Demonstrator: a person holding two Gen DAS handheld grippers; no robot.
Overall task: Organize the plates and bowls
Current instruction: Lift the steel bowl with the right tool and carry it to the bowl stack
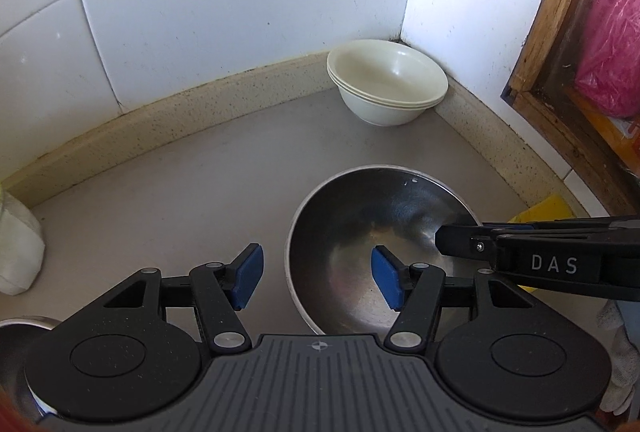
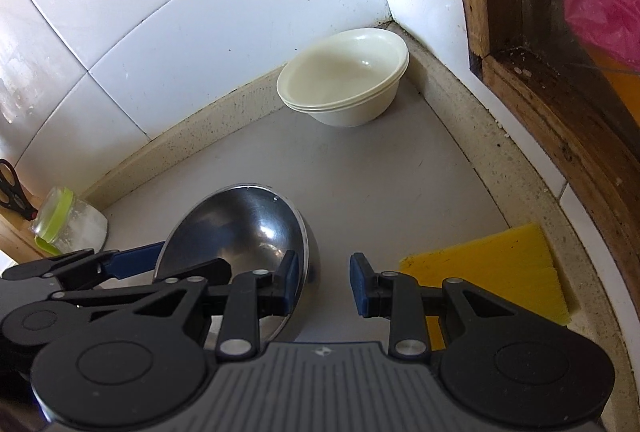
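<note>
Both grippers are closing in on the steel bowl (image 1: 384, 252), so the step in hand looks like grasping it to stack or place it by the cream bowls (image 1: 386, 85) nested in the tiled corner ahead.

The left gripper (image 1: 318, 280) is standing about half open and holding nothing, straddling the bowl's near-left rim: one pad inside, one outside.

The right gripper (image 2: 324, 282) is gaping narrowly, also empty, its left pad overlapping the bowl's right rim.

Next, the jaws probably need to pinch the rim squarely before lifting.
</note>
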